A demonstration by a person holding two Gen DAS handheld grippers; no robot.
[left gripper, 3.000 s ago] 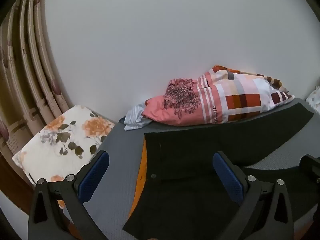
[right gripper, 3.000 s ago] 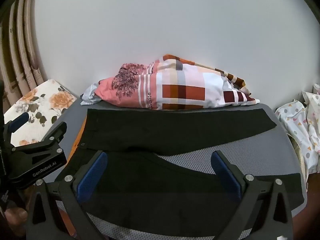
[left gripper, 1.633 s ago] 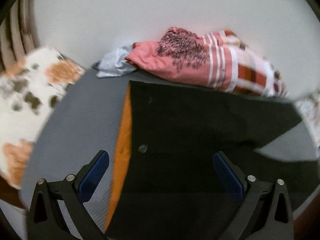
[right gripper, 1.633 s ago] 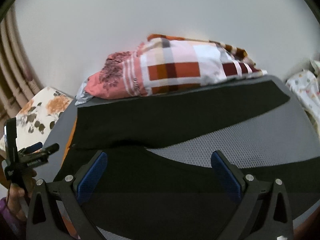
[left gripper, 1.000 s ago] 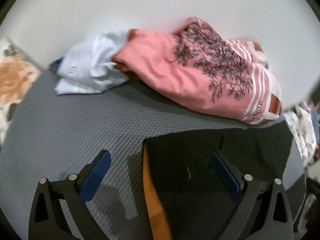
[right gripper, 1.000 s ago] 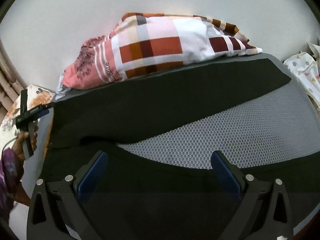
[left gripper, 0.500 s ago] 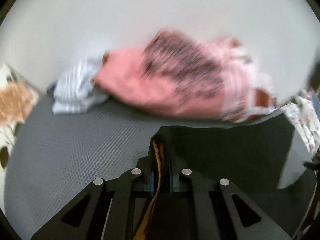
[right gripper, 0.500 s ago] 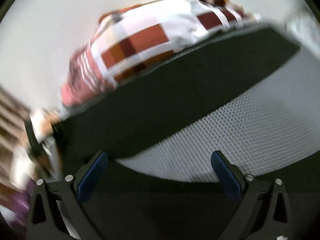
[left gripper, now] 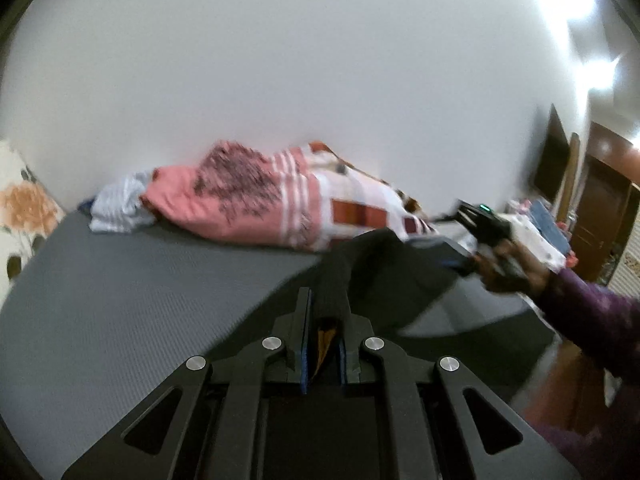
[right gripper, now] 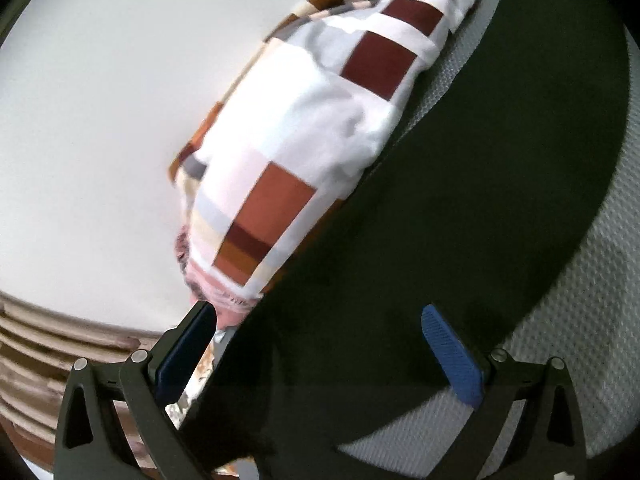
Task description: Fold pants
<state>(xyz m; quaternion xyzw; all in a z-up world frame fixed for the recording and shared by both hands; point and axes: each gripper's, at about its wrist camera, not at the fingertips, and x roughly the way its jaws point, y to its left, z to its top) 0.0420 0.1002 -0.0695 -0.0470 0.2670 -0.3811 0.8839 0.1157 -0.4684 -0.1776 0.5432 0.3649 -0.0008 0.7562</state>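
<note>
Black pants (right gripper: 460, 208) with an orange waistband lining lie on a grey mesh mattress (left gripper: 120, 300). My left gripper (left gripper: 322, 344) is shut on the waistband corner of the pants (left gripper: 336, 280), lifted off the mattress, with orange lining showing between the blue pads. My right gripper (right gripper: 320, 344) is open, tilted, and hovers over the far leg; its blue pads (right gripper: 452, 352) straddle the black cloth without touching. In the left wrist view the right gripper (left gripper: 480, 224) shows in a hand at the right.
A pink and checked pillow (left gripper: 280, 208) and a pale cloth (left gripper: 120, 208) lie along the white wall. A floral pillow (left gripper: 20, 208) sits at the left. Curtains (right gripper: 60, 340) hang at the left. A dotted cloth (left gripper: 536, 236) lies at the right.
My left gripper went to the waistband's far corner, shut on it and lifted it, swinging right. My right gripper moved forward over the far leg and tilted, staying open.
</note>
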